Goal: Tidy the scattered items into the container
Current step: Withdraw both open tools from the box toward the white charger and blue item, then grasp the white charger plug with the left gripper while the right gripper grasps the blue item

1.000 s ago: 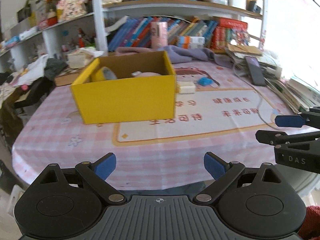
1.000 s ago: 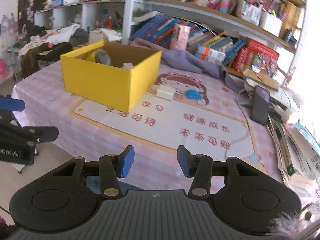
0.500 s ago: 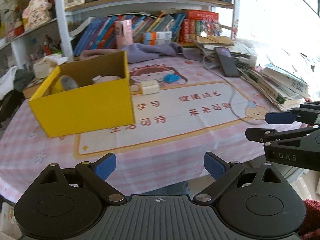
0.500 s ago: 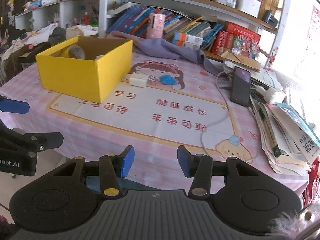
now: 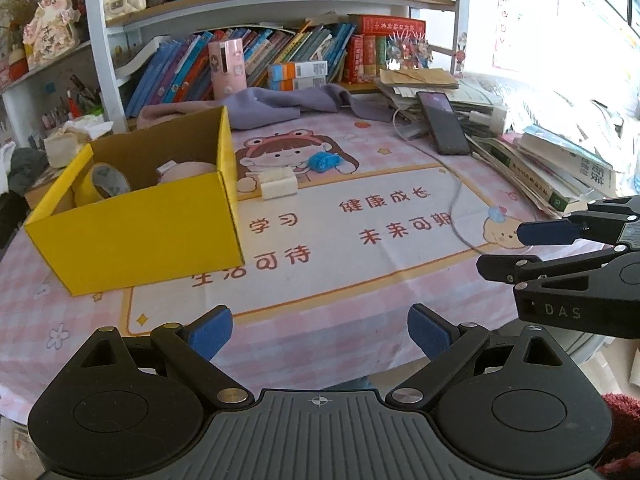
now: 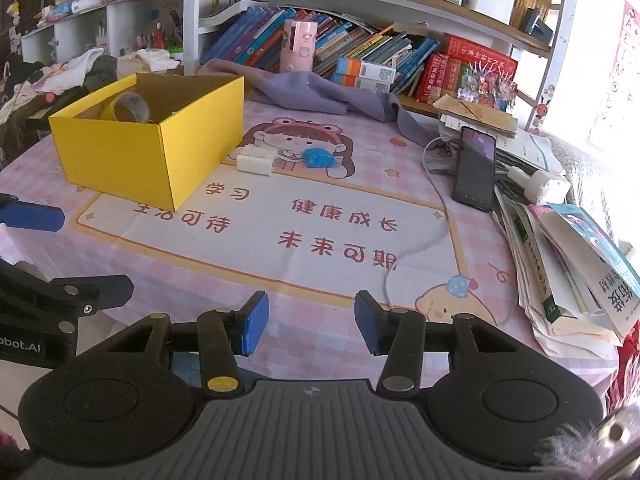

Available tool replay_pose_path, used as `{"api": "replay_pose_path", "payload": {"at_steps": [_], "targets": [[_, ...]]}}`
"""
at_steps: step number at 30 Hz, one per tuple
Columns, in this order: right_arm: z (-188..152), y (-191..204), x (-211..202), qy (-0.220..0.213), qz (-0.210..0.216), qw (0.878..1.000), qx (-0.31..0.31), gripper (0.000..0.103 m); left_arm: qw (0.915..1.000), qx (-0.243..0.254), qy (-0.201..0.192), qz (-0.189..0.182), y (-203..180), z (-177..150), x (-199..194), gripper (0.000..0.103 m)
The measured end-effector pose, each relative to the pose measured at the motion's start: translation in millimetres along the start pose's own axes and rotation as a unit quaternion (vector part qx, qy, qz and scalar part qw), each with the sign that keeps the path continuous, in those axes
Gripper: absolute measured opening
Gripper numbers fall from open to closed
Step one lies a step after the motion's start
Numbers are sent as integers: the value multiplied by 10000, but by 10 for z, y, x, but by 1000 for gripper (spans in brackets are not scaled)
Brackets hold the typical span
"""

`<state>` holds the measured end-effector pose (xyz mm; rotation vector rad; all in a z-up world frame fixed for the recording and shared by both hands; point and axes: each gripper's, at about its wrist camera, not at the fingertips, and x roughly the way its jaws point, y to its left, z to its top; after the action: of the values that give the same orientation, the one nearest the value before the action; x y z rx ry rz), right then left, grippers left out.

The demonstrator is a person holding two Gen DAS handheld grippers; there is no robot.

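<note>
A yellow cardboard box (image 5: 144, 228) (image 6: 132, 156) stands on the table's left side, with a tape roll (image 5: 105, 182) (image 6: 130, 107) and a pink object (image 5: 188, 170) inside. Just right of it lie a white block (image 5: 279, 186) (image 6: 256, 161) and a crumpled blue item (image 5: 323, 161) (image 6: 319, 158). My left gripper (image 5: 320, 330) is open and empty at the table's near edge. My right gripper (image 6: 308, 322) is open and empty, also at the near edge, to the right of the left one.
A black phone (image 6: 476, 168) leans on stacked books (image 6: 568, 256) at the right, with a white cable (image 6: 436, 216) across the mat. A purple cloth (image 6: 328, 94) lies behind the items. Bookshelves (image 5: 280, 52) stand behind the table.
Both grippers have swung to the right and come closer to the table, so the box sits further left. Both stayed open and empty. The objects have not moved.
</note>
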<state>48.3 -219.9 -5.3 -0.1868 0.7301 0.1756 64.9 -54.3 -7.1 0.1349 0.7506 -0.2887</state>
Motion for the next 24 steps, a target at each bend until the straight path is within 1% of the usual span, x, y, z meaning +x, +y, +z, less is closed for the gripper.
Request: {"api": "replay_pose_path", "payload": {"at_steps": [7,13,17,24], "targets": [[62,-167,149,100,-89,9999,14,45,9997,133,15,-188,-141,133,207,96],[126,-335,319,217,-116,9997,2,45,9995,132,64,-267,-218,255,432,96],[222,-435,468,262,-91,9996,-72,45,9996,115,69,-231,-251,380,596,95],[473,-655,781,286,83,9993,-212,45,9999,74,111,-40,-317,631,875,95]]}}
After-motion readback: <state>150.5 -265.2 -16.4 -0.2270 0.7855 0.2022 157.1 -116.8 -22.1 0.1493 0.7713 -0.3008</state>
